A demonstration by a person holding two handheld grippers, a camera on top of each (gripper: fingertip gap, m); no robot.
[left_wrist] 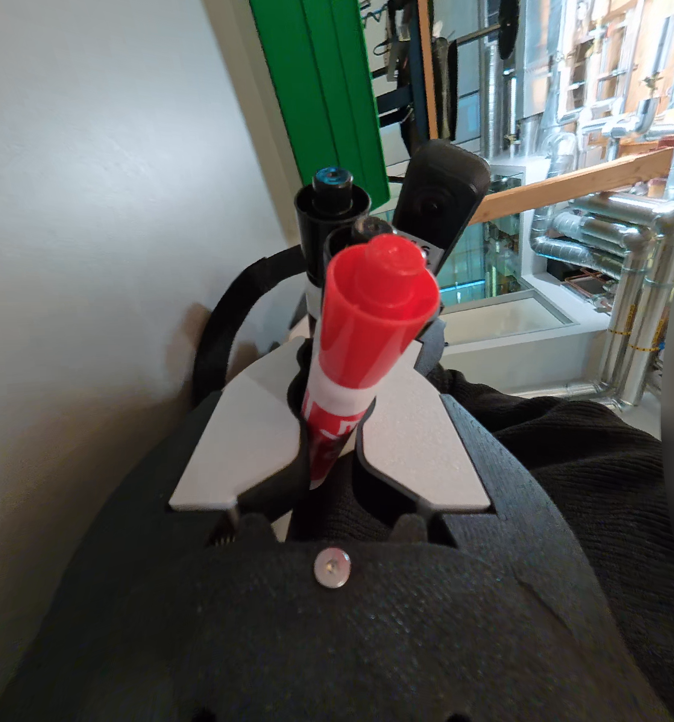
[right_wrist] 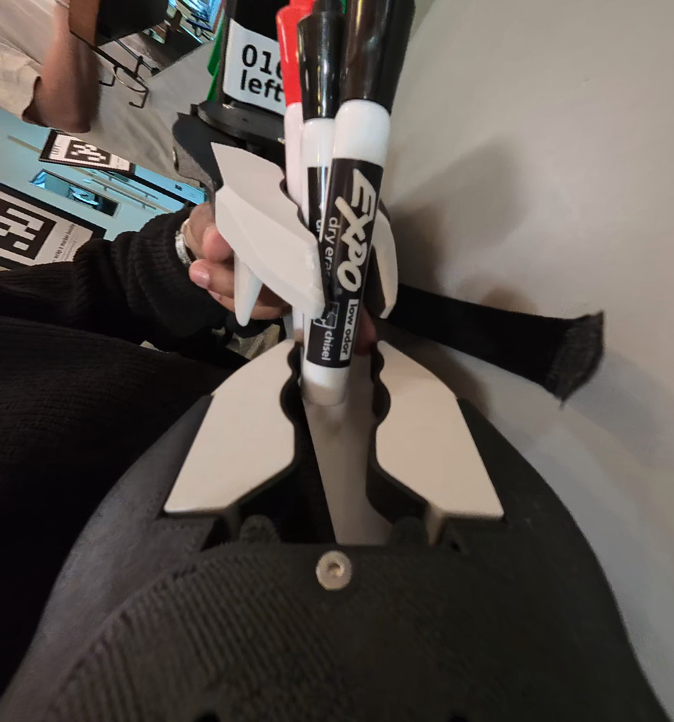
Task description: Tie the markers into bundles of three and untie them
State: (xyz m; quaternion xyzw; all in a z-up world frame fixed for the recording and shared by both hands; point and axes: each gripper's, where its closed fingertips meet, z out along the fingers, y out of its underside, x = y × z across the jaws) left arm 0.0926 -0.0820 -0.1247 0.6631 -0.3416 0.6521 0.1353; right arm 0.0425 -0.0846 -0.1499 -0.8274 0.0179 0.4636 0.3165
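Observation:
My left gripper (left_wrist: 357, 351) is shut on three markers standing side by side. The red-capped marker (left_wrist: 378, 308) is nearest, and two black-capped markers (left_wrist: 327, 203) are behind it. A black strap (left_wrist: 226, 324) arcs out to the left of the bundle. In the right wrist view the left gripper (right_wrist: 327, 242) clamps the black markers (right_wrist: 355, 218) and the red one (right_wrist: 290, 58) mid-barrel. My right gripper (right_wrist: 337, 351) is open, and the markers' bottom ends sit between its fingertips. The strap (right_wrist: 523, 340) sticks out to the right behind the markers, its end loose.
A pale wall or surface (right_wrist: 542, 156) lies close behind the bundle. A hand (right_wrist: 210, 250) and black sleeve (right_wrist: 73, 332) hold the left gripper. The right gripper's camera body (left_wrist: 441, 195) faces me. Beyond are a green panel (left_wrist: 327, 97), a wooden rail (left_wrist: 562, 183) and printed tags (right_wrist: 11, 230). About 5 cm separates my left fingertips from my right.

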